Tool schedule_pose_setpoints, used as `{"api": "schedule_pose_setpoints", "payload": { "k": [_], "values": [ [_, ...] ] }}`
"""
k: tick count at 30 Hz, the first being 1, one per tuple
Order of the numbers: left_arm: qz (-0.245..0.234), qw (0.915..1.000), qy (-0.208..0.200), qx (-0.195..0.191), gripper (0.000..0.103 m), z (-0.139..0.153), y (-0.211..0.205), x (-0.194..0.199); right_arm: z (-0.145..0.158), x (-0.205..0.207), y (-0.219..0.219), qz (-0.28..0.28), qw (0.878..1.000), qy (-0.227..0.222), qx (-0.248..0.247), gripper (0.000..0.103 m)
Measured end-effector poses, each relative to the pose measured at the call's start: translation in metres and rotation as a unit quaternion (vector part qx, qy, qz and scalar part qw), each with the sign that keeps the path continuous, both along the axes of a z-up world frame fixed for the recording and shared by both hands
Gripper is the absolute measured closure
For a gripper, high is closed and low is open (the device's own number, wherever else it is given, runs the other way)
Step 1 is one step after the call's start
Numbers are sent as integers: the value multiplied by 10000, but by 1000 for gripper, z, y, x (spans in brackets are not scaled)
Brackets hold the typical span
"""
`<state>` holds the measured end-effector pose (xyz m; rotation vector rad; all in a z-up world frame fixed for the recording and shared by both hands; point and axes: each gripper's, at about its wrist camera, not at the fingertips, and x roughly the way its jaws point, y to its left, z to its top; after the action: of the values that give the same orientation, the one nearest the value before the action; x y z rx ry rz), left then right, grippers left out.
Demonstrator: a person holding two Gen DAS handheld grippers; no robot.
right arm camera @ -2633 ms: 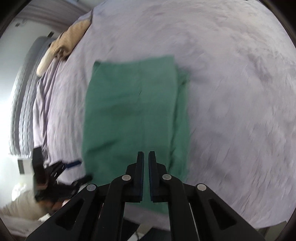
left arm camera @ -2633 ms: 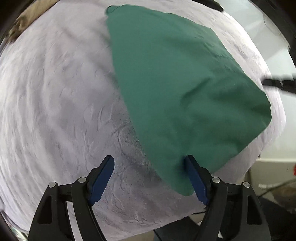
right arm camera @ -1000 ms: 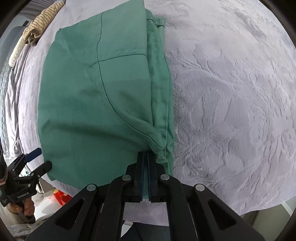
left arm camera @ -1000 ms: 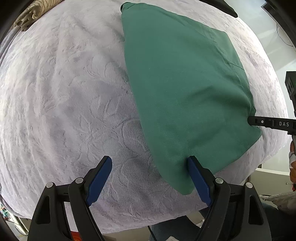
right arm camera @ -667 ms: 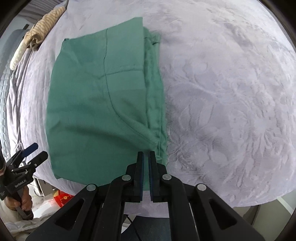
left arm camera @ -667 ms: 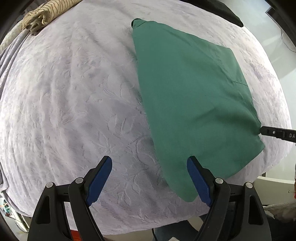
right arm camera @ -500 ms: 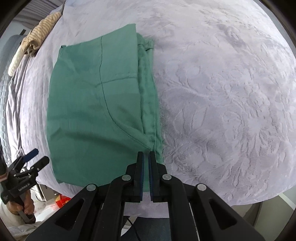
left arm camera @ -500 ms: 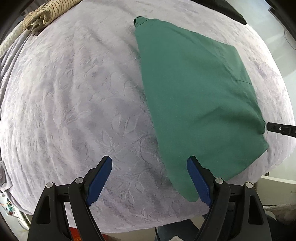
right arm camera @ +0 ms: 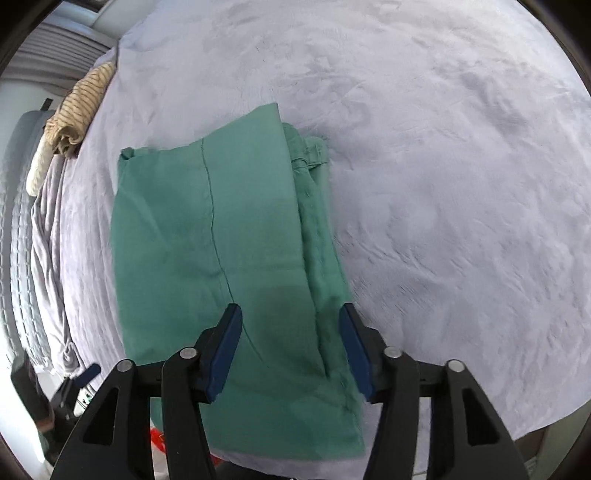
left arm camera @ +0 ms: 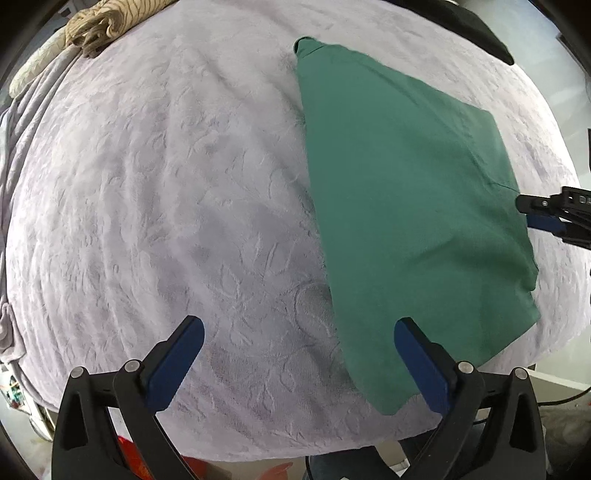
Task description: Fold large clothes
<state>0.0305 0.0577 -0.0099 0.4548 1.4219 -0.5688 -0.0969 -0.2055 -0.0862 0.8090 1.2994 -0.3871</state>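
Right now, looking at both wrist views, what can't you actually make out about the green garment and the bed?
- Green garment: its type is unclear; folded layers hide the inner shape, and the right view is motion-blurred.
- Garment's near edge, right view: partly hidden behind the right claw.
- Striped cloth: cut off by the left view's rim.
- Bed cover: its far edges bend out of both fisheye views.

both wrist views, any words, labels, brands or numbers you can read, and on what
None can be read now.
Right gripper, left wrist view: small light marks on its black body at the frame edge, too small and cut off to read.
Green garment, lilac bed cover, striped cloth: no print or label visible.
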Motion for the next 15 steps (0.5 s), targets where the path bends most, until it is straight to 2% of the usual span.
{"api": "schedule_pose_setpoints", "payload": {
  "k": [1, 4, 7, 9, 12, 15],
  "values": [
    [61, 10000, 56, 8, 0, -2, 0, 2, -3, 5, 3, 96, 9999, 99, -71, 70],
    [293, 9992, 259, -43, 0, -8, 3, 7, -12, 16, 4, 399, 9972, 366, -522, 80],
    [545, 9980, 314, 100, 0, -17, 6, 14, -30, 25, -4, 505, 9947, 550, -711, 81],
    [631, 9974, 274, 236, 0, -19, 7, 17, -39, 27, -9, 421, 9956, 584, -597, 82],
    [710, 9969, 236, 262, 0, -20, 8, 20, -35, 24, -10, 334, 9971, 464, -492, 82],
    [728, 9964, 287, 320, 0, -24, 8, 21, -24, 15, -10, 309, 9975, 434, -460, 77]
  ]
}}
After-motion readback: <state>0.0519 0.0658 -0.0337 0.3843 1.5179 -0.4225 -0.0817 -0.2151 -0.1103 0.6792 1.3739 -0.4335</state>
